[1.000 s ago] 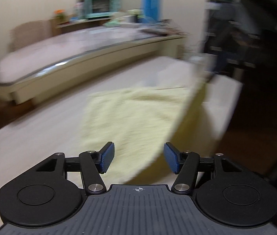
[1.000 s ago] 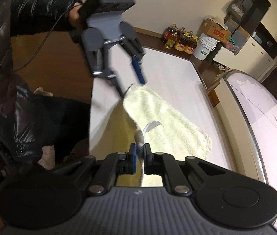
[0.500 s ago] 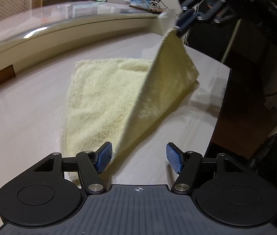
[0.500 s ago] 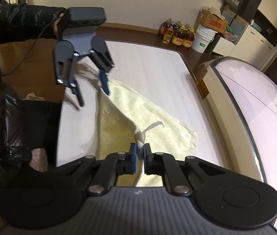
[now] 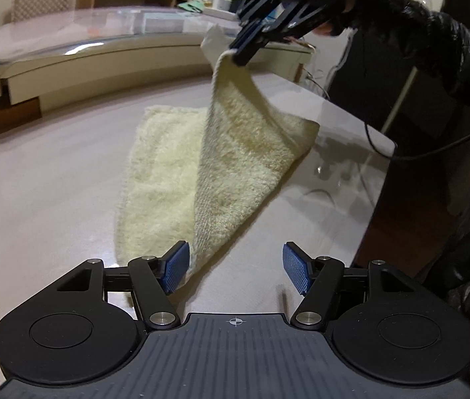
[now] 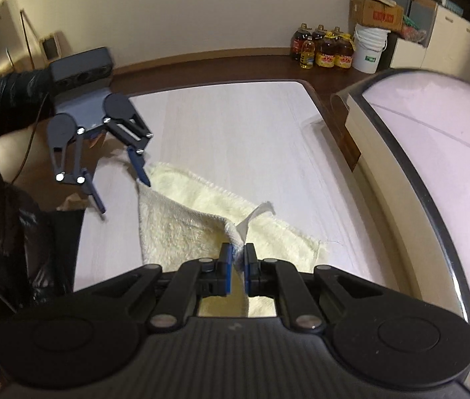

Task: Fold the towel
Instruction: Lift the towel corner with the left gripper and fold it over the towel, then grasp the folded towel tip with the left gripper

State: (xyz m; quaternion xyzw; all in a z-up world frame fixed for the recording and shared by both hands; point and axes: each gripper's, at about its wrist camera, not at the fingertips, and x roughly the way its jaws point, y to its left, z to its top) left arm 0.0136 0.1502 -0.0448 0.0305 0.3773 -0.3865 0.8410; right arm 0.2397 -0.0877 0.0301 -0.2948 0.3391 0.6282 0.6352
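Observation:
A pale yellow towel (image 5: 161, 166) lies on the white table (image 5: 52, 183). My right gripper (image 6: 238, 256) is shut on one of its corners, and the white label sticks up beyond the pads. In the left wrist view the right gripper (image 5: 241, 53) holds that corner high, so a flap hangs diagonally over the rest of the cloth. My left gripper (image 5: 236, 270) is open and low over the table at the towel's near corner, its left pad right beside the cloth edge. The right wrist view shows the left gripper (image 6: 123, 194) open, one fingertip at the towel (image 6: 181, 232) corner, nothing pinched.
A second, glass-topped table (image 6: 434, 133) runs along the far side of the white one. The person's dark jacket (image 6: 9, 206) is at the table's edge. Oil bottles (image 6: 324, 51), a white bucket (image 6: 369, 48) and a cardboard box stand on the floor by the wall.
The right gripper has swung the lifted corner sideways across the towel, so the flap now hangs over its middle. The left gripper has sunk toward the near corner, still open.

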